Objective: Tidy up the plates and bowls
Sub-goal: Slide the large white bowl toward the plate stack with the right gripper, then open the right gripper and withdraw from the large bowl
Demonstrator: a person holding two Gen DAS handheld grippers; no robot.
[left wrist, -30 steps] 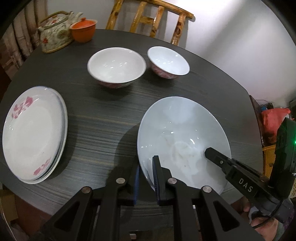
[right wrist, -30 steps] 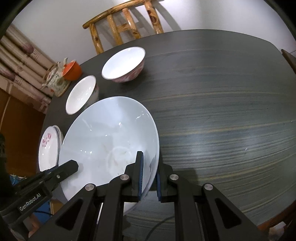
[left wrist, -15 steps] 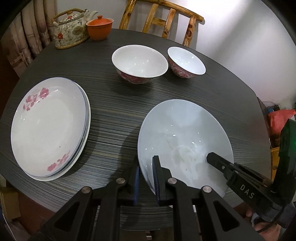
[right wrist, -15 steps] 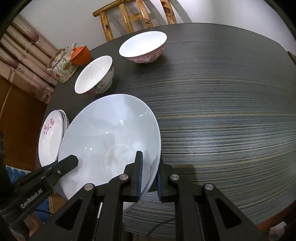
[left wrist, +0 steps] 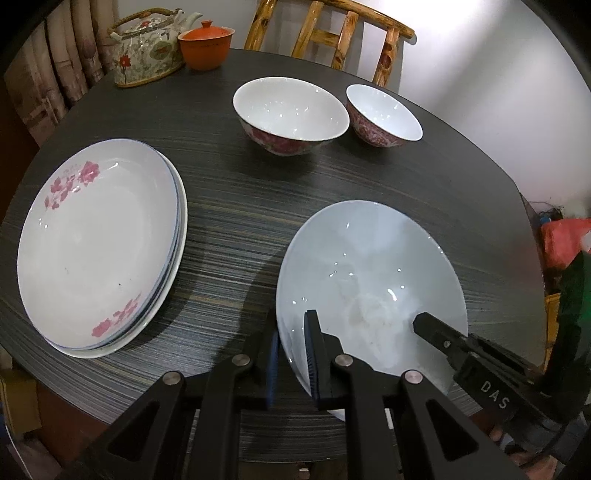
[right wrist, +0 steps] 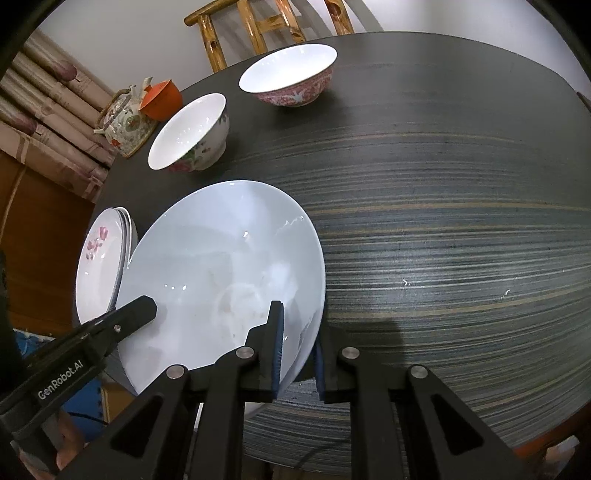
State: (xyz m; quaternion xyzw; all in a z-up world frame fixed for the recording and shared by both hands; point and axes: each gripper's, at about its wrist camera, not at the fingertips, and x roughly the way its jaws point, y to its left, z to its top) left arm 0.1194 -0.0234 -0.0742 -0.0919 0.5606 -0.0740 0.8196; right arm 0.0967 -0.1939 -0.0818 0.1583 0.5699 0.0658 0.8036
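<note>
A large pale blue bowl (left wrist: 369,277) (right wrist: 221,266) hangs over the near part of the dark table (left wrist: 240,192), held by both grippers on opposite rims. My left gripper (left wrist: 291,354) is shut on its left rim, and my right gripper (right wrist: 297,343) is shut on its right rim. Each gripper also shows in the other's view: the right gripper (left wrist: 436,328) and the left gripper (right wrist: 136,314). A stack of white plates with pink flowers (left wrist: 99,240) (right wrist: 98,273) lies to the left. Two white bowls with red outsides (left wrist: 291,107) (left wrist: 384,110) stand further back.
A flowered teapot (left wrist: 144,48) and an orange lidded cup (left wrist: 205,44) stand at the far left edge. A wooden chair (left wrist: 332,33) is behind the table. A wide bare stretch of tabletop (right wrist: 443,221) lies to the right of the held bowl.
Both grippers have carried the large bowl a little lower and leftward, so the plate stack looks closer. Both grips on the rim look the same.
</note>
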